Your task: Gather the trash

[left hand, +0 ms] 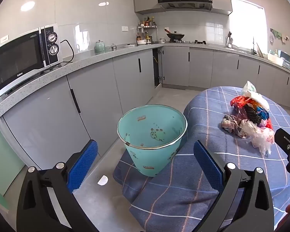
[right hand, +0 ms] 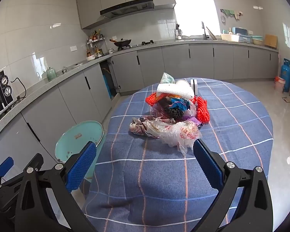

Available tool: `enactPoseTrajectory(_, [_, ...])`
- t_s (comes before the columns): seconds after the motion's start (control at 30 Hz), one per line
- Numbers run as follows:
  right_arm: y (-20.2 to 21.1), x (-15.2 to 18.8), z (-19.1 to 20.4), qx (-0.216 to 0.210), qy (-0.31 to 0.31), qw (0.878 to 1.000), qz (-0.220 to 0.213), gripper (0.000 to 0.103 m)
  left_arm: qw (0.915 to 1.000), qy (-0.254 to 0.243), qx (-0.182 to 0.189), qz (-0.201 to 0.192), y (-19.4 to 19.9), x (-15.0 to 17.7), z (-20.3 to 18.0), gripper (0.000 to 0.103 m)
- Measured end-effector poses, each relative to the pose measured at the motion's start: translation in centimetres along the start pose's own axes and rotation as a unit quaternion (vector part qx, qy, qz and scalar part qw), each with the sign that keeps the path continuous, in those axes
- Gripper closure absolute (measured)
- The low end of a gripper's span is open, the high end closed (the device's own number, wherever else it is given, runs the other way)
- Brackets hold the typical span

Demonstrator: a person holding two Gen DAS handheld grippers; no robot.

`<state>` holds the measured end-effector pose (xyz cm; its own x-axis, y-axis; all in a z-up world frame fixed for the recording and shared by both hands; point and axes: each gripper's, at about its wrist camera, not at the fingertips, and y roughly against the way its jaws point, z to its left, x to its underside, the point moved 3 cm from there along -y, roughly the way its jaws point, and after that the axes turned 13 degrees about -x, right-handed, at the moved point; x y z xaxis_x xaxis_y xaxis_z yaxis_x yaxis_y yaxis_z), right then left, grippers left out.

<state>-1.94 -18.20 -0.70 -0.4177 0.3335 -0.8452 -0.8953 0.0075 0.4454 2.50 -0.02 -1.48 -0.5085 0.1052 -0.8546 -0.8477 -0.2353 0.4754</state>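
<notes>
right gripper (right hand: 145, 166) jaws wide, nothing between, hovering over blue checked tablecloth (right hand: 241, 116). Trash pile (right hand: 174, 114) just ahead, plastic bags on top. Teal bin (right hand: 75, 141) on floor left of table.

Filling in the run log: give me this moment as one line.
stage: start | left gripper: open, empty | right gripper: open, empty | trash pile: on table | bin: beside table, nothing in it
</notes>
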Motion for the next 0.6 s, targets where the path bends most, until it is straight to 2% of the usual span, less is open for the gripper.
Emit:
enactPoseTrajectory(0.13, [0.00, 0.01, -0.08, 0.001, 0.000, 1.000, 0.001, 0.004, 1.0000, -0.004, -0.003, -0.004, 0.25, -0.08, -0.23, 0.006])
enactPoseTrajectory(0.27, [0.03, 0.05, 0.08, 0.001, 0.001, 1.000, 0.002, 0.004, 0.9999, 0.006, 0.014, 0.002, 0.45, -0.09, 0.11, 0.006])
enactPoseTrajectory(0.6, [0.22, 0.03, 0.14, 0.000, -0.001, 1.000, -0.001, 0.004, 0.9997, 0.010, 0.023, -0.001, 0.56, -0.16, 0.67, 0.006])
